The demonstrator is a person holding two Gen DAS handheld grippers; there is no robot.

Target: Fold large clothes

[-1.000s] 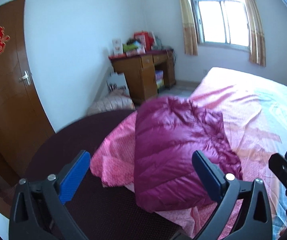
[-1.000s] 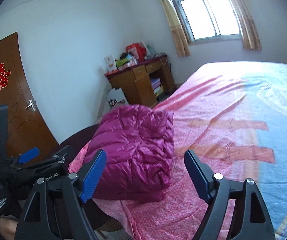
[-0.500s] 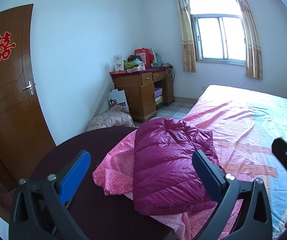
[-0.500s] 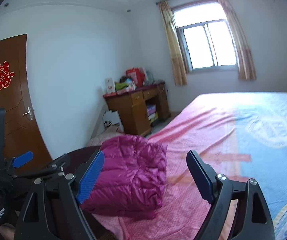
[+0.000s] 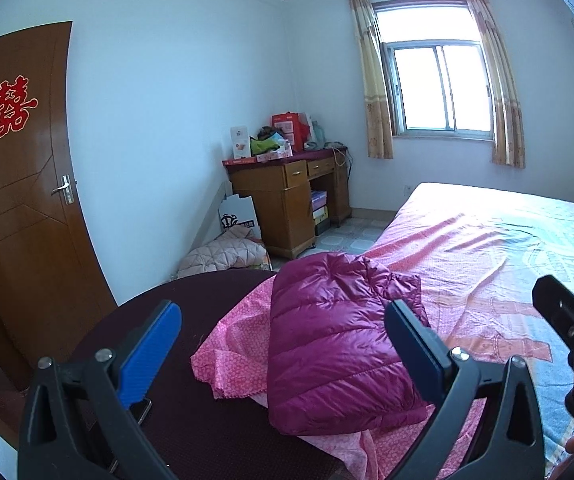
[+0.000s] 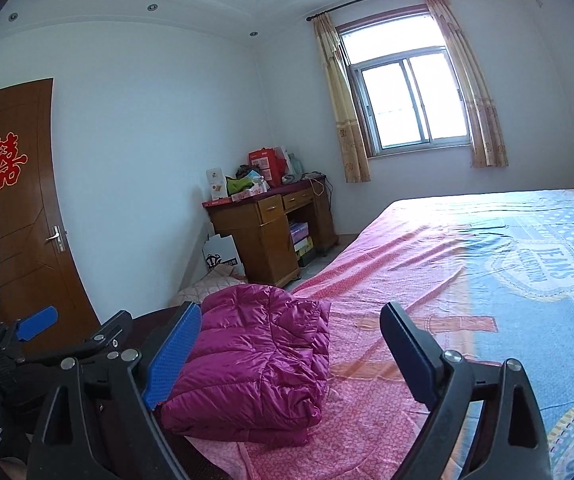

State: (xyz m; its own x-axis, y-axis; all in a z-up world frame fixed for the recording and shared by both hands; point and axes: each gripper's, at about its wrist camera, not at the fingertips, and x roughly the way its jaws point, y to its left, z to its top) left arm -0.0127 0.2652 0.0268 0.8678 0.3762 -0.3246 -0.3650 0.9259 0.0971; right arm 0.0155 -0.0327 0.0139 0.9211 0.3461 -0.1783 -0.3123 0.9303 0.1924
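A magenta down jacket [image 5: 339,344] lies folded into a thick bundle on the near corner of the bed [image 5: 499,248]; it also shows in the right wrist view [image 6: 259,360]. My left gripper [image 5: 283,348] is open and empty, held back and above the jacket. My right gripper [image 6: 291,352] is open and empty, also back from the jacket. Part of the right gripper shows at the left wrist view's right edge [image 5: 571,320], and the left gripper shows at the right wrist view's left edge [image 6: 67,336].
A dark round surface [image 5: 215,432] sits by the bed corner with a phone [image 5: 143,410] on it. A wooden desk [image 5: 287,196] with clutter stands by the far wall under a window [image 5: 443,92]. A brown door [image 5: 15,200] is at left.
Both grippers have pulled back and tilted up from the jacket, so it looks smaller and lower and more of the wall and ceiling shows. The jacket has not moved.
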